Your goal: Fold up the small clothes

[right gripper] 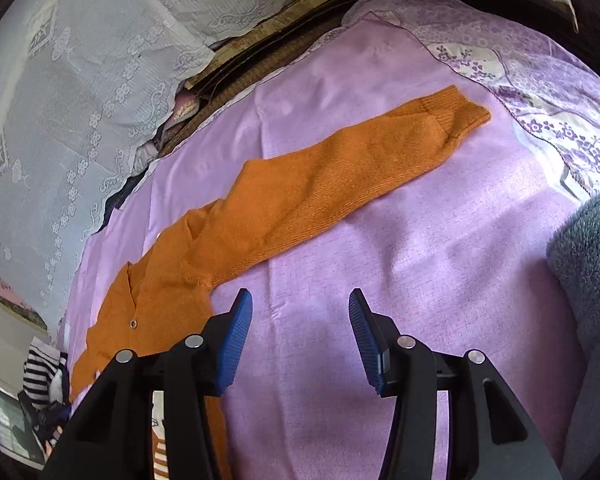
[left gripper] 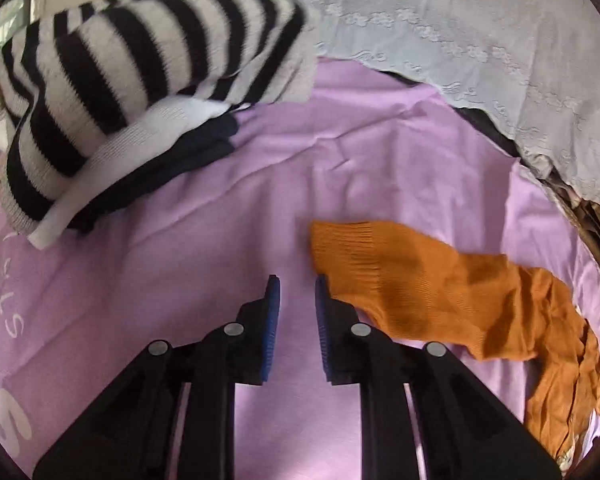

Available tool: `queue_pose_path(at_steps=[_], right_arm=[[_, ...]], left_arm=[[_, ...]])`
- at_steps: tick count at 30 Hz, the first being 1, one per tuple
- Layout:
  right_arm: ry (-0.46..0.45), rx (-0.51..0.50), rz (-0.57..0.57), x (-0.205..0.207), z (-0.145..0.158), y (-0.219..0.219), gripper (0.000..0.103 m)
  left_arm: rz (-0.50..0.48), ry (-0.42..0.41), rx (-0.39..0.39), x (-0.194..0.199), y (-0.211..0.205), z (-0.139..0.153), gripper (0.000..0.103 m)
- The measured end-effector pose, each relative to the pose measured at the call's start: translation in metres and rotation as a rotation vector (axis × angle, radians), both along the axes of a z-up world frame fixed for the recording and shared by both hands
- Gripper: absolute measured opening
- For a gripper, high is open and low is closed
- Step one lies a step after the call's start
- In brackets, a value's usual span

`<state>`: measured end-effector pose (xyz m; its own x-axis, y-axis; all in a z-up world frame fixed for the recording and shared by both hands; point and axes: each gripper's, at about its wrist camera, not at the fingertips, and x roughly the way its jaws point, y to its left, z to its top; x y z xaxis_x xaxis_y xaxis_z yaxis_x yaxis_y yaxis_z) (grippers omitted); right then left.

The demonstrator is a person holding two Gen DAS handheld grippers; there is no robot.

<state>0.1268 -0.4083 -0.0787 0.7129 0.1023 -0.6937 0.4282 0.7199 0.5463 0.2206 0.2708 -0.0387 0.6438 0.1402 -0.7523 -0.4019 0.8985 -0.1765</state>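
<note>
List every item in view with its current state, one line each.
orange cardigan: unfolded, flat on the cloth, sleeve stretched out.
striped sweater: folded, atop the pile.
purple cloth: spread out, slightly creased.
left gripper: open, empty, beside the sleeve cuff.
right gripper: open, empty, over bare cloth.

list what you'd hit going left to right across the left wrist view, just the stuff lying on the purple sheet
black-and-white striped garment → dark navy item tucked under it → left gripper, jaws apart and empty → orange cardigan sleeve
</note>
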Motion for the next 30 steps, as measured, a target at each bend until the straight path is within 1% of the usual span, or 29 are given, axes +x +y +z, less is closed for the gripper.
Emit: queue_pose_path(at_steps=[1, 2, 3, 5, 7, 8, 10, 12, 13, 14, 15, 17, 18, 20, 21, 22, 23, 24, 25, 26, 27, 29, 30], right_arm=[[-0.005, 0.031, -0.032, 0.0, -0.002, -0.009, 0.051], [-0.008, 0.056, -0.063, 0.002, -0.004, -0.017, 0.051], [-0.009, 0.078, -0.093, 0.003, -0.006, -0.025, 0.051], [-0.011, 0.128, -0.143, 0.007, -0.012, -0.04, 0.051], [-0.014, 0.177, -0.195, 0.011, -0.019, -0.054, 0.051], [-0.019, 0.196, -0.224, 0.012, -0.023, -0.062, 0.05], [-0.041, 0.226, -0.282, 0.015, -0.031, -0.077, 0.049], [-0.068, 0.244, -0.315, 0.022, -0.036, -0.088, 0.048], [-0.079, 0.23, -0.325, 0.025, -0.036, -0.092, 0.048], [-0.083, 0.193, -0.332, 0.028, -0.034, -0.094, 0.044], [-0.076, 0.132, -0.331, 0.033, -0.032, -0.095, 0.04], [-0.06, -0.01, -0.352, 0.034, -0.03, -0.094, 0.005], [-0.075, -0.048, -0.369, 0.028, -0.028, -0.093, 0.005], [-0.084, -0.086, -0.415, 0.013, -0.021, -0.093, 0.005], [-0.063, -0.117, -0.435, 0.008, -0.018, -0.094, 0.005], [-0.023, -0.148, -0.455, 0.004, -0.019, -0.096, 0.006], [0.022, -0.169, -0.47, 0.002, -0.023, -0.1, 0.01], [0.04, -0.159, -0.459, 0.002, -0.026, -0.104, 0.01], [0.033, -0.153, -0.457, 0.0, -0.025, -0.105, 0.01], [0.022, -0.166, -0.474, -0.005, -0.019, -0.101, 0.013], [-0.003, -0.204, -0.503, -0.012, -0.008, -0.095, 0.013], [-0.077, -0.334, -0.541, -0.02, 0.02, -0.073, 0.018], [-0.122, -0.385, -0.509, -0.017, 0.034, -0.061, 0.02]], left_arm=[[-0.063, -0.023, -0.004, 0.004, -0.015, 0.007, 0.034], [-0.105, -0.042, 0.002, 0.009, -0.031, 0.013, 0.049], [-0.124, -0.057, 0.025, 0.012, -0.047, 0.016, 0.06], [-0.155, -0.068, 0.081, 0.022, -0.074, 0.019, 0.069], [-0.181, -0.055, 0.121, 0.035, -0.097, 0.014, 0.07], [-0.185, -0.039, 0.125, 0.044, -0.105, 0.009, 0.07], [-0.167, -0.002, 0.095, 0.059, -0.111, -0.005, 0.07], [-0.13, 0.038, 0.073, 0.072, -0.106, -0.024, 0.07], [-0.111, 0.056, 0.066, 0.076, -0.101, -0.033, 0.07], [-0.11, 0.06, 0.056, 0.077, -0.098, -0.038, 0.07], [-0.117, 0.045, 0.057, 0.074, -0.097, -0.039, 0.07], [-0.116, 0.027, 0.087, 0.07, -0.099, -0.035, 0.07], [-0.11, 0.027, 0.104, 0.069, -0.1, -0.036, 0.07], [-0.113, 0.029, 0.109, 0.066, -0.1, -0.036, 0.07], [-0.113, 0.026, 0.108, 0.065, -0.099, -0.036, 0.07], [-0.114, 0.025, 0.107, 0.065, -0.099, -0.036, 0.07], [-0.115, 0.026, 0.107, 0.065, -0.099, -0.035, 0.07], [-0.117, 0.026, 0.107, 0.065, -0.1, -0.035, 0.07], [-0.122, 0.024, 0.107, 0.064, -0.1, -0.033, 0.07], [-0.127, 0.018, 0.108, 0.062, -0.102, -0.03, 0.07], [-0.142, 0.002, 0.103, 0.059, -0.105, -0.024, 0.071], [-0.205, -0.039, 0.087, 0.056, -0.115, -0.01, 0.073], [-0.241, -0.056, 0.088, 0.058, -0.124, -0.001, 0.077]])
